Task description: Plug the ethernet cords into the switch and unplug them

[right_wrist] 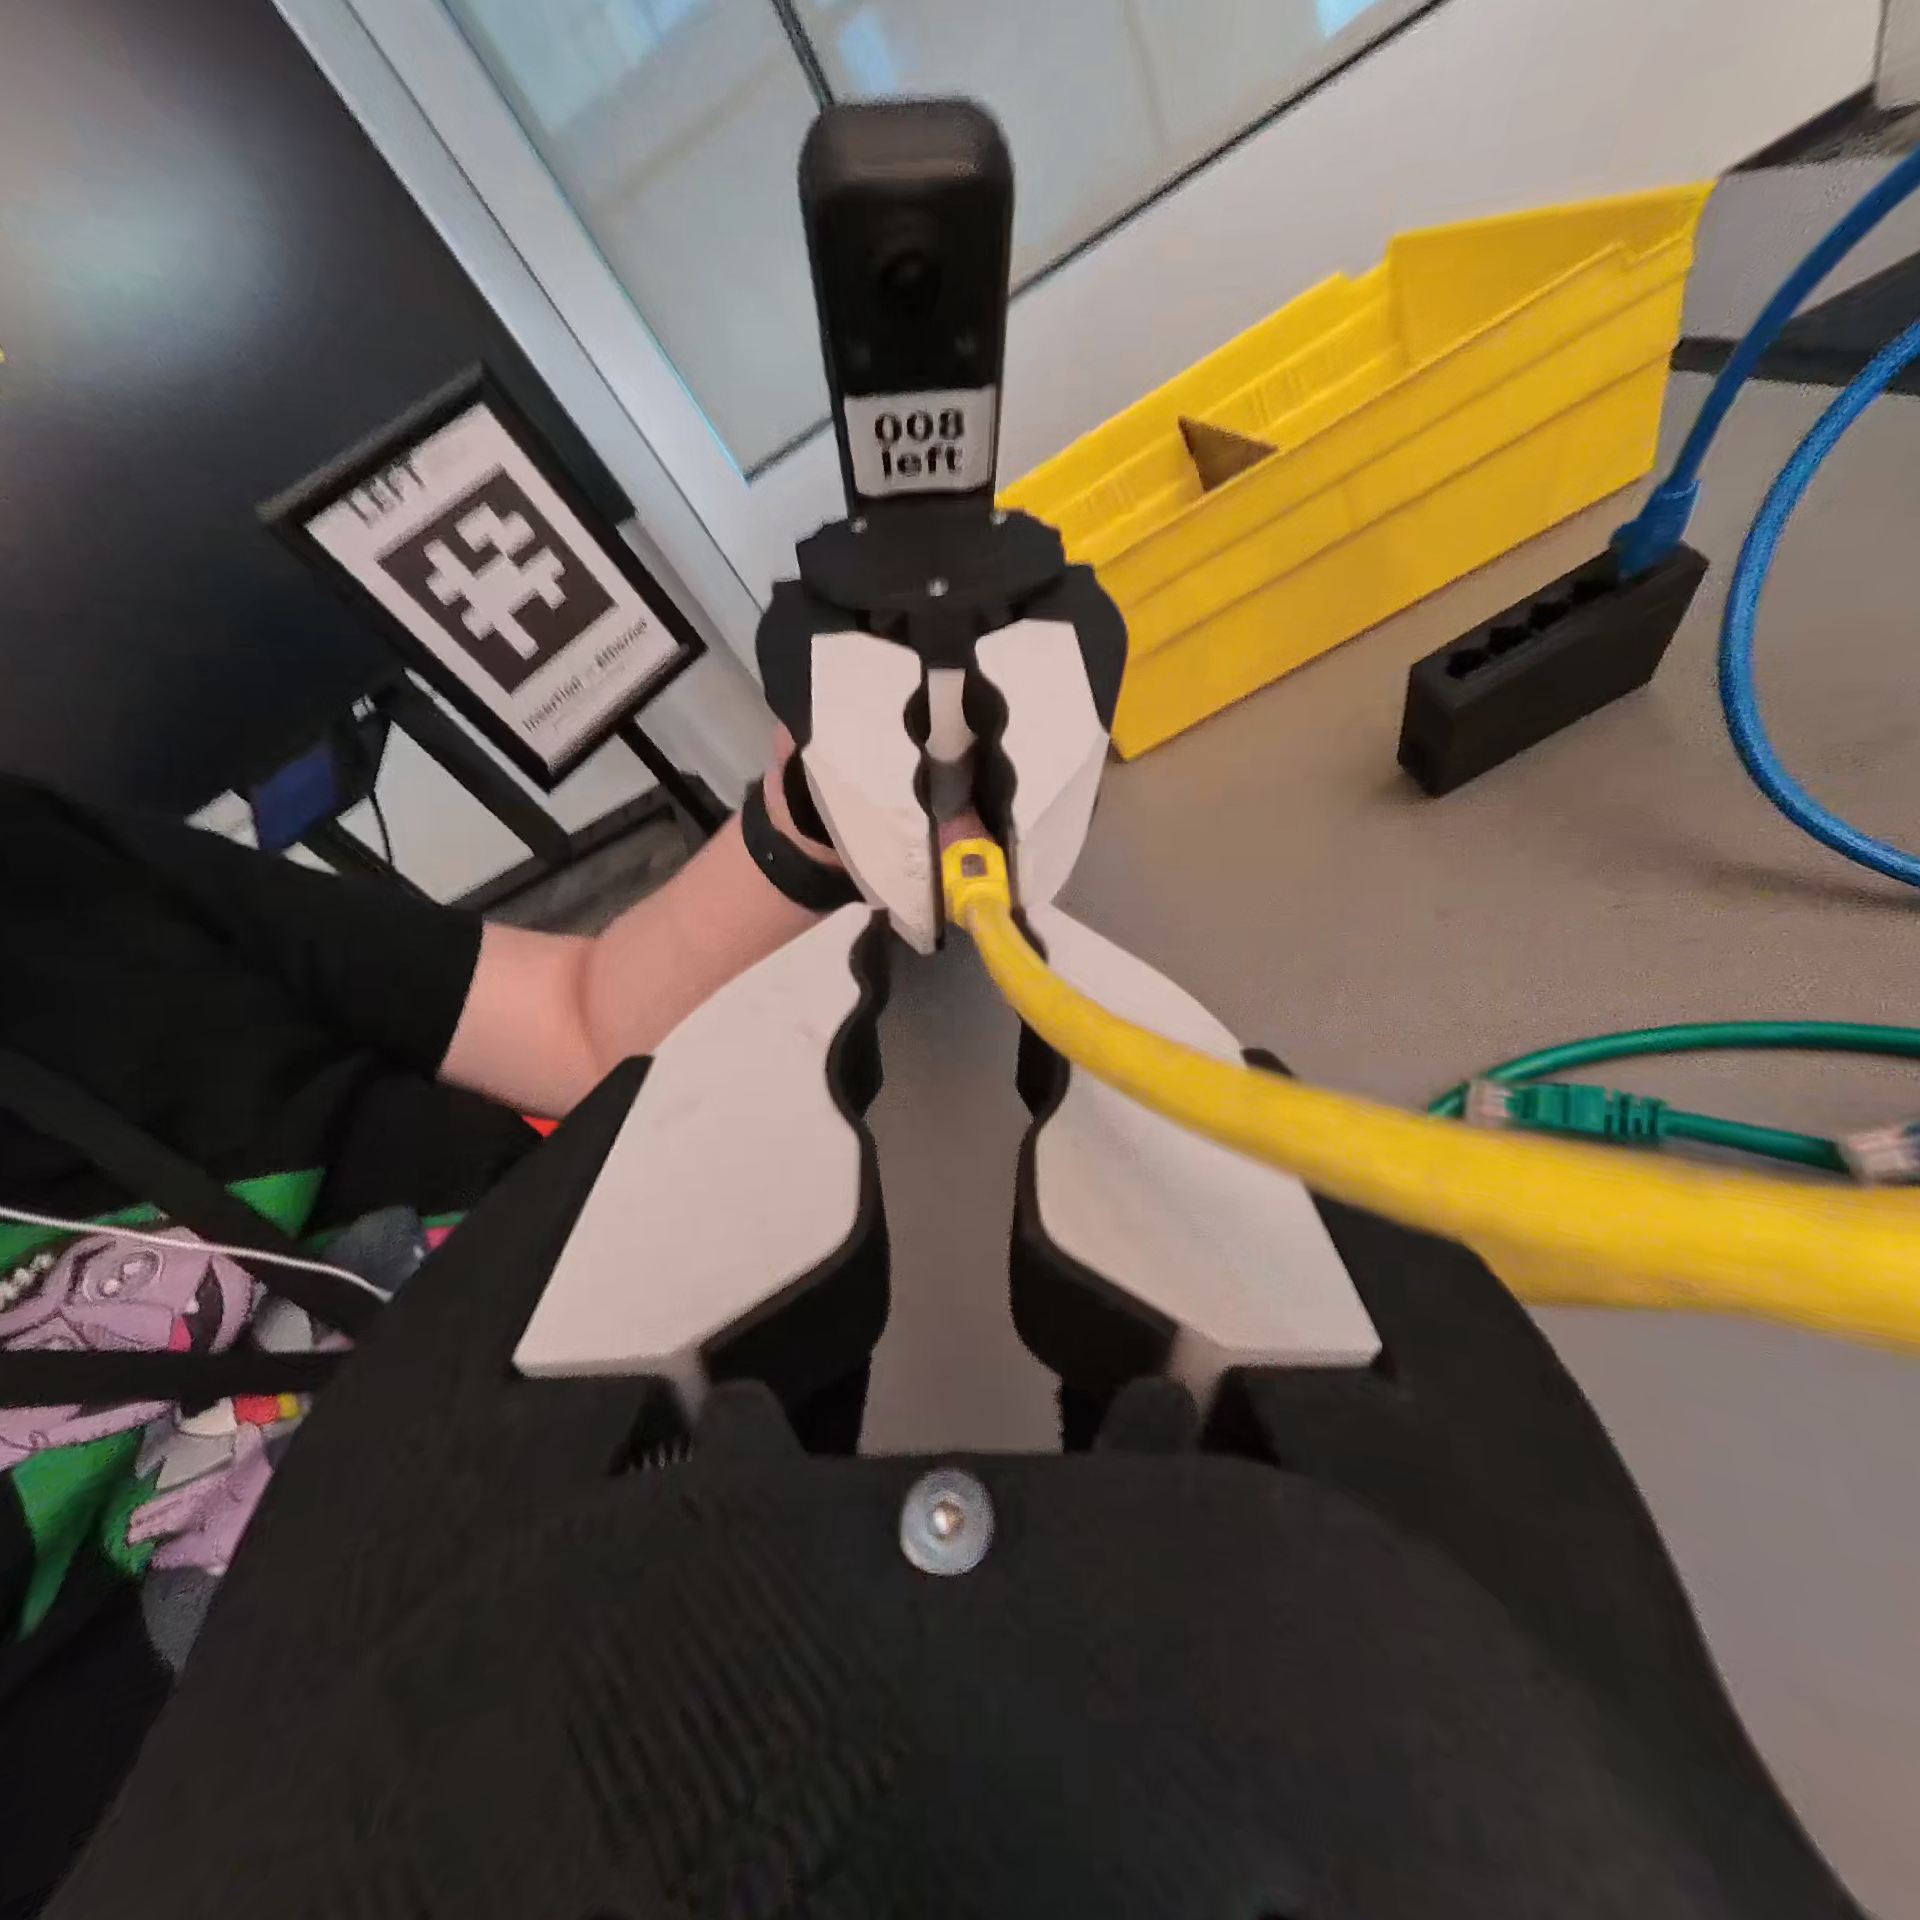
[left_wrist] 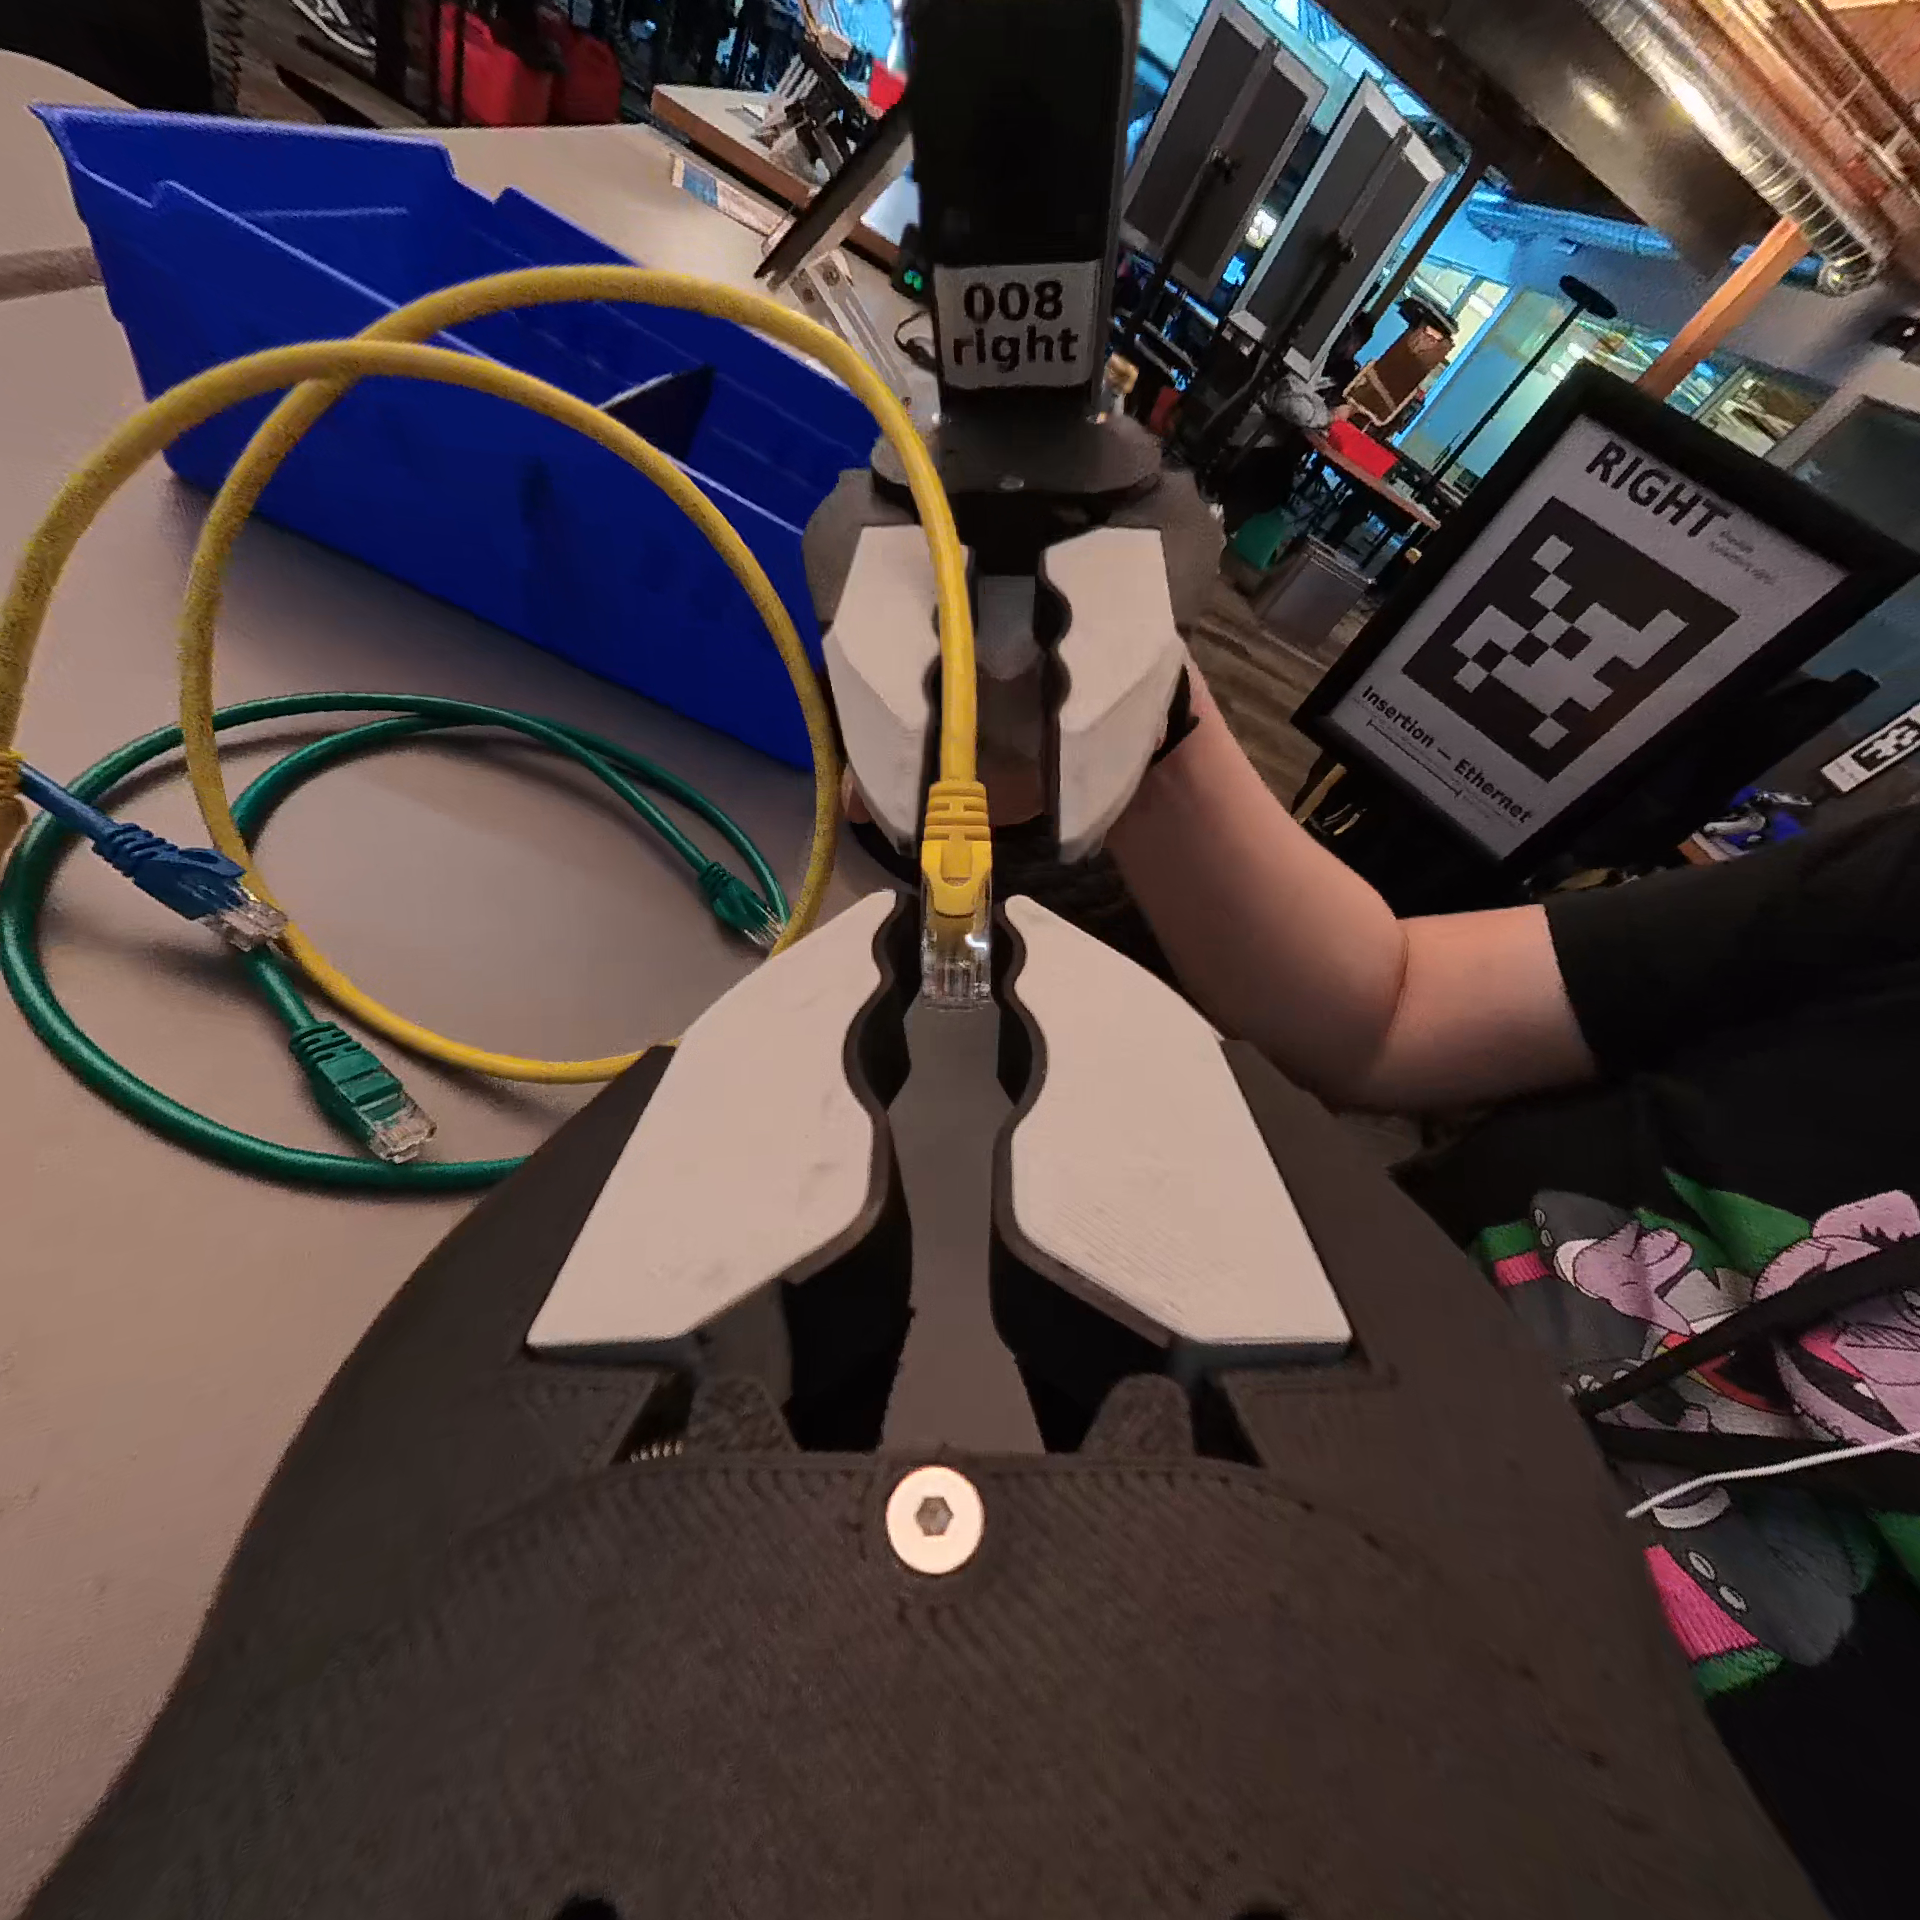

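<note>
You are mid-handoff with the yellow cord, before any insertion. Your left gripper, at the bottom centre of the left wrist view, appears to be pinching the cord's plug at the very tips of its jaws. The right gripper faces it from the centre of that frame with its jaws apart. The cord runs up through the gap beside one finger without being clamped.

The rest of the yellow cord loops over the table at the left of that frame. It lies across a coiled green cord and the loose end of a blue cord.

The switch sits at the right of the right wrist view, well apart from both grippers. The blue cord's other end is plugged into its far port, and the remaining ports look free.

I judge the next move to be this: firm up the grip on the plug, swing it to the switch, square it to an open port and push straight in. The clear tip points back toward your left camera, so you will likely need to turn it first.

The blue bin, in the upper left of the left wrist view, shows only a divider inside. The yellow bin, in the upper right of the right wrist view, likewise shows only a divider.
</note>
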The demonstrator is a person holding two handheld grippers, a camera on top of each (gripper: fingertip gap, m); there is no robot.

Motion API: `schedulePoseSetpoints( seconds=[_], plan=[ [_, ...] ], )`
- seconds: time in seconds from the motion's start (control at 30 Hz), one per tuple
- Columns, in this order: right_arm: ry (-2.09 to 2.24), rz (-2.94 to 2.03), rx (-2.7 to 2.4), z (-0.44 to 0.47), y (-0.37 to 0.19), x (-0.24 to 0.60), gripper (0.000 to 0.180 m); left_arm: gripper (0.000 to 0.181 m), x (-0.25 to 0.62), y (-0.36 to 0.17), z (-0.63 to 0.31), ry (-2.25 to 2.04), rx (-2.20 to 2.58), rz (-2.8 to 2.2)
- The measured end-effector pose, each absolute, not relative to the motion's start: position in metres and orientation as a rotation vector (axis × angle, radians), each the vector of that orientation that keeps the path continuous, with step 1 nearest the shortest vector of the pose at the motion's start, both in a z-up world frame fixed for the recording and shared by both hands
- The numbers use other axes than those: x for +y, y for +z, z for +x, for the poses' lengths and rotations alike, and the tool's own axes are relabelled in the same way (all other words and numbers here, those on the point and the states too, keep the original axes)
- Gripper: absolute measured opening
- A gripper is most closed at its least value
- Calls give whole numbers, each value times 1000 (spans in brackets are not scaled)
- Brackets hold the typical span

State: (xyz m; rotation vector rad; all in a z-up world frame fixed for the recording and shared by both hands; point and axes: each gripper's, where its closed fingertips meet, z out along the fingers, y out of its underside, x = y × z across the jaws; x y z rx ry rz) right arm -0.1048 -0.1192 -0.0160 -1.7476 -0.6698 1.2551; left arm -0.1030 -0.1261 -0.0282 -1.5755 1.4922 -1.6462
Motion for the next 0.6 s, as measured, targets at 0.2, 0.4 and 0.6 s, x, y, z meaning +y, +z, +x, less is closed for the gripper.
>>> schedulePoseSetpoints(
  seconds=[0.2, 0.4, 0.6],
  plan=[
    [1239, -1769, -734, -113, -21, -117, 13, 12, -132, -32, -106, -1618, 1558, -1568],
    [1235, -1798, -767, -111, -26, -119, 13, 12, -133, -38, -104, -1605, 1585, -1584],
    [1225, -1808, -789, -112, -31, -119, 13, 12, -132, -39, -106, -1588, 1592, -1585]
  ],
)
